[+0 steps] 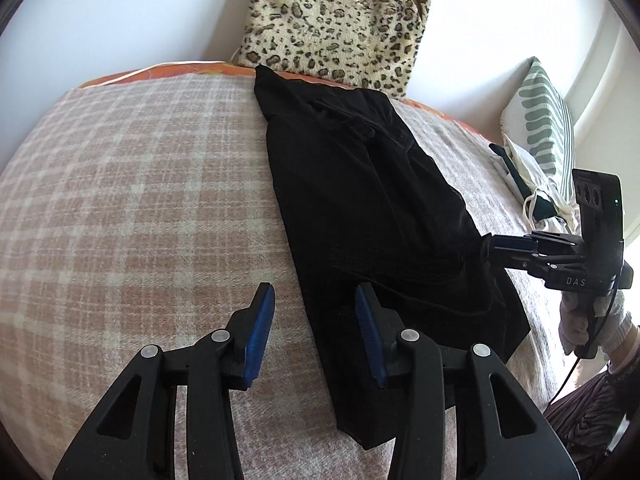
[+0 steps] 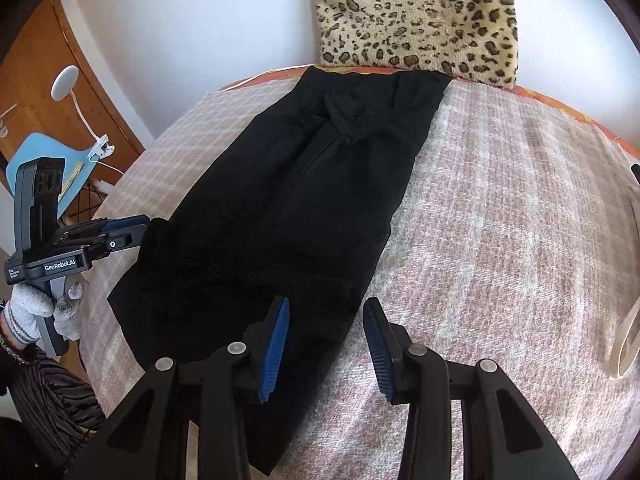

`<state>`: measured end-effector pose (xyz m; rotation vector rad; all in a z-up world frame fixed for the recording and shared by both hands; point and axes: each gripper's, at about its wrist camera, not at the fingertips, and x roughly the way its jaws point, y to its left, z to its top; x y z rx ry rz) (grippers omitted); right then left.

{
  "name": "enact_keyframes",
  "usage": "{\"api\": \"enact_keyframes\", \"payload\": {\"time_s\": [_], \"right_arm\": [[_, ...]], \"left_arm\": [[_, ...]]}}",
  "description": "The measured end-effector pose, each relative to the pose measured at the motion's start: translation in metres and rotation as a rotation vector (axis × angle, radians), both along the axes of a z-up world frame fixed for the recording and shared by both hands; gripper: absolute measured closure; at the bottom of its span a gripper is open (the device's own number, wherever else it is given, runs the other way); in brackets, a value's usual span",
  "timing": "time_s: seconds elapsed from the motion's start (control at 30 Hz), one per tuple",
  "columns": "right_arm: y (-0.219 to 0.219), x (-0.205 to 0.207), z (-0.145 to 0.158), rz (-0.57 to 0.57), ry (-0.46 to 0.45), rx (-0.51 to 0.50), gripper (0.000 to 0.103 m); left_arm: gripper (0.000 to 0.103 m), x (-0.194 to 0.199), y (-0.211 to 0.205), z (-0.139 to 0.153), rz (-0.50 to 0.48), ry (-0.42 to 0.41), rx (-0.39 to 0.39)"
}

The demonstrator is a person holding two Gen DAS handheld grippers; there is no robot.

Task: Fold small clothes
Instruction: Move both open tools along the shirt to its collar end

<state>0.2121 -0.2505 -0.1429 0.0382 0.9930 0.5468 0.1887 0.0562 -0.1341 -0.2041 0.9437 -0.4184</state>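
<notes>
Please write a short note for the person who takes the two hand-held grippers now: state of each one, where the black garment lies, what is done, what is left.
Left hand-held gripper: open, fingers astride the near left edge of the black garment.
Right hand-held gripper: open, astride its near right edge.
The garment lies lengthwise on the checked blanket, far end near the leopard cushion.
Done: it looks folded into a long strip.
Left: grasp the near end and probably fold it across.

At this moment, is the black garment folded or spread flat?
Folded lengthwise: the black garment lies as a narrow strip on the plaid blanket, layers overlapping.
</notes>
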Motion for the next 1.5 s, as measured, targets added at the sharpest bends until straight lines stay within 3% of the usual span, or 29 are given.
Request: {"api": "enact_keyframes", "payload": {"time_s": [0.13,0.27,0.37,0.5,0.57,0.67,0.83,0.9,0.97,1.13,1.33,1.4,1.5], "right_arm": [[0.000,-0.001,-0.002,0.015,0.003,0.015,0.059],[0.004,0.002,-0.003,0.014,-0.002,0.009,0.052],[0.004,0.005,-0.001,0.010,0.001,0.019,0.052],[0.006,0.007,-0.003,0.020,0.022,0.034,0.069],[0.007,0.007,-0.004,0.023,0.024,0.032,0.087],[0.003,0.008,-0.004,0.001,0.031,0.064,0.098],[-0.003,0.009,0.000,-0.023,0.016,0.048,0.098],[0.000,0.009,-0.001,-0.031,0.016,-0.003,0.092],[0.000,0.008,0.001,-0.050,-0.002,-0.046,0.068],[-0.001,-0.002,0.017,-0.058,-0.095,-0.078,0.068],[0.023,-0.018,0.025,0.086,-0.133,-0.030,0.071],[0.034,-0.021,0.019,0.132,-0.128,-0.046,0.072],[0.044,-0.018,0.004,0.139,-0.115,-0.134,0.074]], "left_arm": [[0.063,-0.004,-0.014,0.001,-0.065,-0.038,0.037],[0.063,0.002,-0.022,-0.001,-0.064,-0.033,0.057],[0.067,0.006,-0.025,-0.002,-0.063,-0.025,0.073],[0.093,0.005,-0.030,-0.003,-0.096,-0.032,0.069],[0.096,0.003,-0.033,-0.003,-0.105,-0.046,0.076],[0.098,0.003,-0.029,-0.002,-0.071,-0.061,0.078],[0.098,0.008,-0.020,0.000,-0.021,-0.069,0.079],[0.095,0.010,-0.021,-0.003,-0.008,-0.062,0.115],[0.094,0.010,-0.020,-0.004,0.002,-0.057,0.126],[0.084,0.008,-0.008,0.006,0.051,-0.063,0.096],[0.083,-0.004,-0.018,0.012,-0.042,-0.058,0.043],[0.081,-0.012,-0.028,0.010,-0.083,-0.058,0.058],[0.078,-0.024,-0.046,0.001,-0.134,-0.065,0.152]]}}
